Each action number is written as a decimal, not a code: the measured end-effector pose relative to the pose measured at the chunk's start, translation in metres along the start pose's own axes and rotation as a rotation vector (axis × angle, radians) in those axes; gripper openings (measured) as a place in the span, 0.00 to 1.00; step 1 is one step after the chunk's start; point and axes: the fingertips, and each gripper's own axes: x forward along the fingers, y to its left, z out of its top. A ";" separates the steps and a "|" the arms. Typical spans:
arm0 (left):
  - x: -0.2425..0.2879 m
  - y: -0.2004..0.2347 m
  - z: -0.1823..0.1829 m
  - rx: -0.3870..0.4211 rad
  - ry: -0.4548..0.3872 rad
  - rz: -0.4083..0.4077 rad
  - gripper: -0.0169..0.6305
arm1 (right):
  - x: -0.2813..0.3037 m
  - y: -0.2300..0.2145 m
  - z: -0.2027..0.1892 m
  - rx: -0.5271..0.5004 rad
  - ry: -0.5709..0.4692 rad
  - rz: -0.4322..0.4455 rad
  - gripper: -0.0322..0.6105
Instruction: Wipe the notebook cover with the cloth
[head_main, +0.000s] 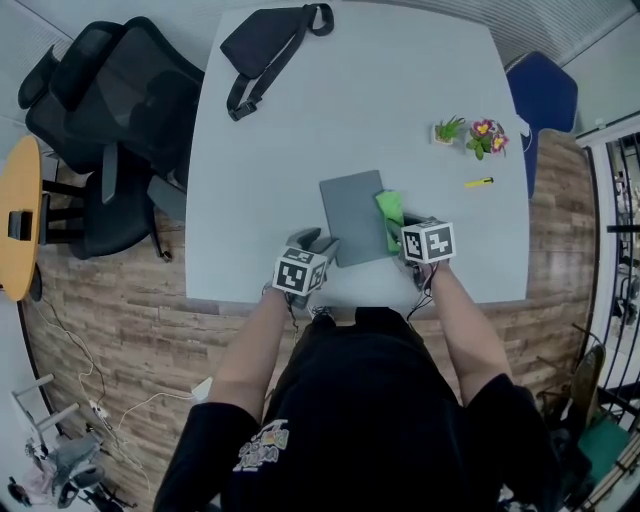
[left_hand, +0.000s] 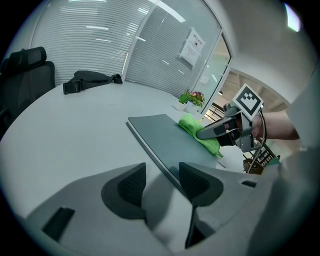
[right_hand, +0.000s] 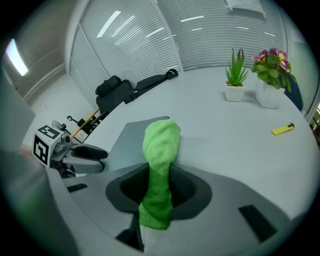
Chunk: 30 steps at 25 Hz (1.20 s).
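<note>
Right gripper (right_hand: 159, 187) pinches limp green cloth (right_hand: 161, 145) mid-length (likely soft, light); left gripper (left_hand: 161, 184), jaws apart, at near edge of stiff notebook (head_main: 350, 215).

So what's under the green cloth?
The cloth lies on the right side of the grey notebook, which rests on the table. The bit of cover beneath the cloth is hidden.

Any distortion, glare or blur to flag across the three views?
Head view: sharp, evenly lit, table edges bowed slightly. Left gripper view: heavy fisheye, black corners, notebook in focus. Right gripper view: same fisheye, bright streaks on the blinds, greenish fringe at the left rim, cloth crisp.
</note>
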 end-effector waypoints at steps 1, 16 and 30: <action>0.000 0.000 0.000 -0.001 0.000 0.000 0.35 | -0.002 -0.004 -0.001 -0.001 0.001 -0.013 0.22; 0.002 -0.002 0.001 -0.007 0.001 -0.004 0.35 | 0.008 0.047 0.053 -0.156 -0.069 0.071 0.22; 0.001 -0.003 0.001 -0.006 0.001 -0.004 0.35 | 0.069 0.135 0.056 -0.386 0.084 0.216 0.22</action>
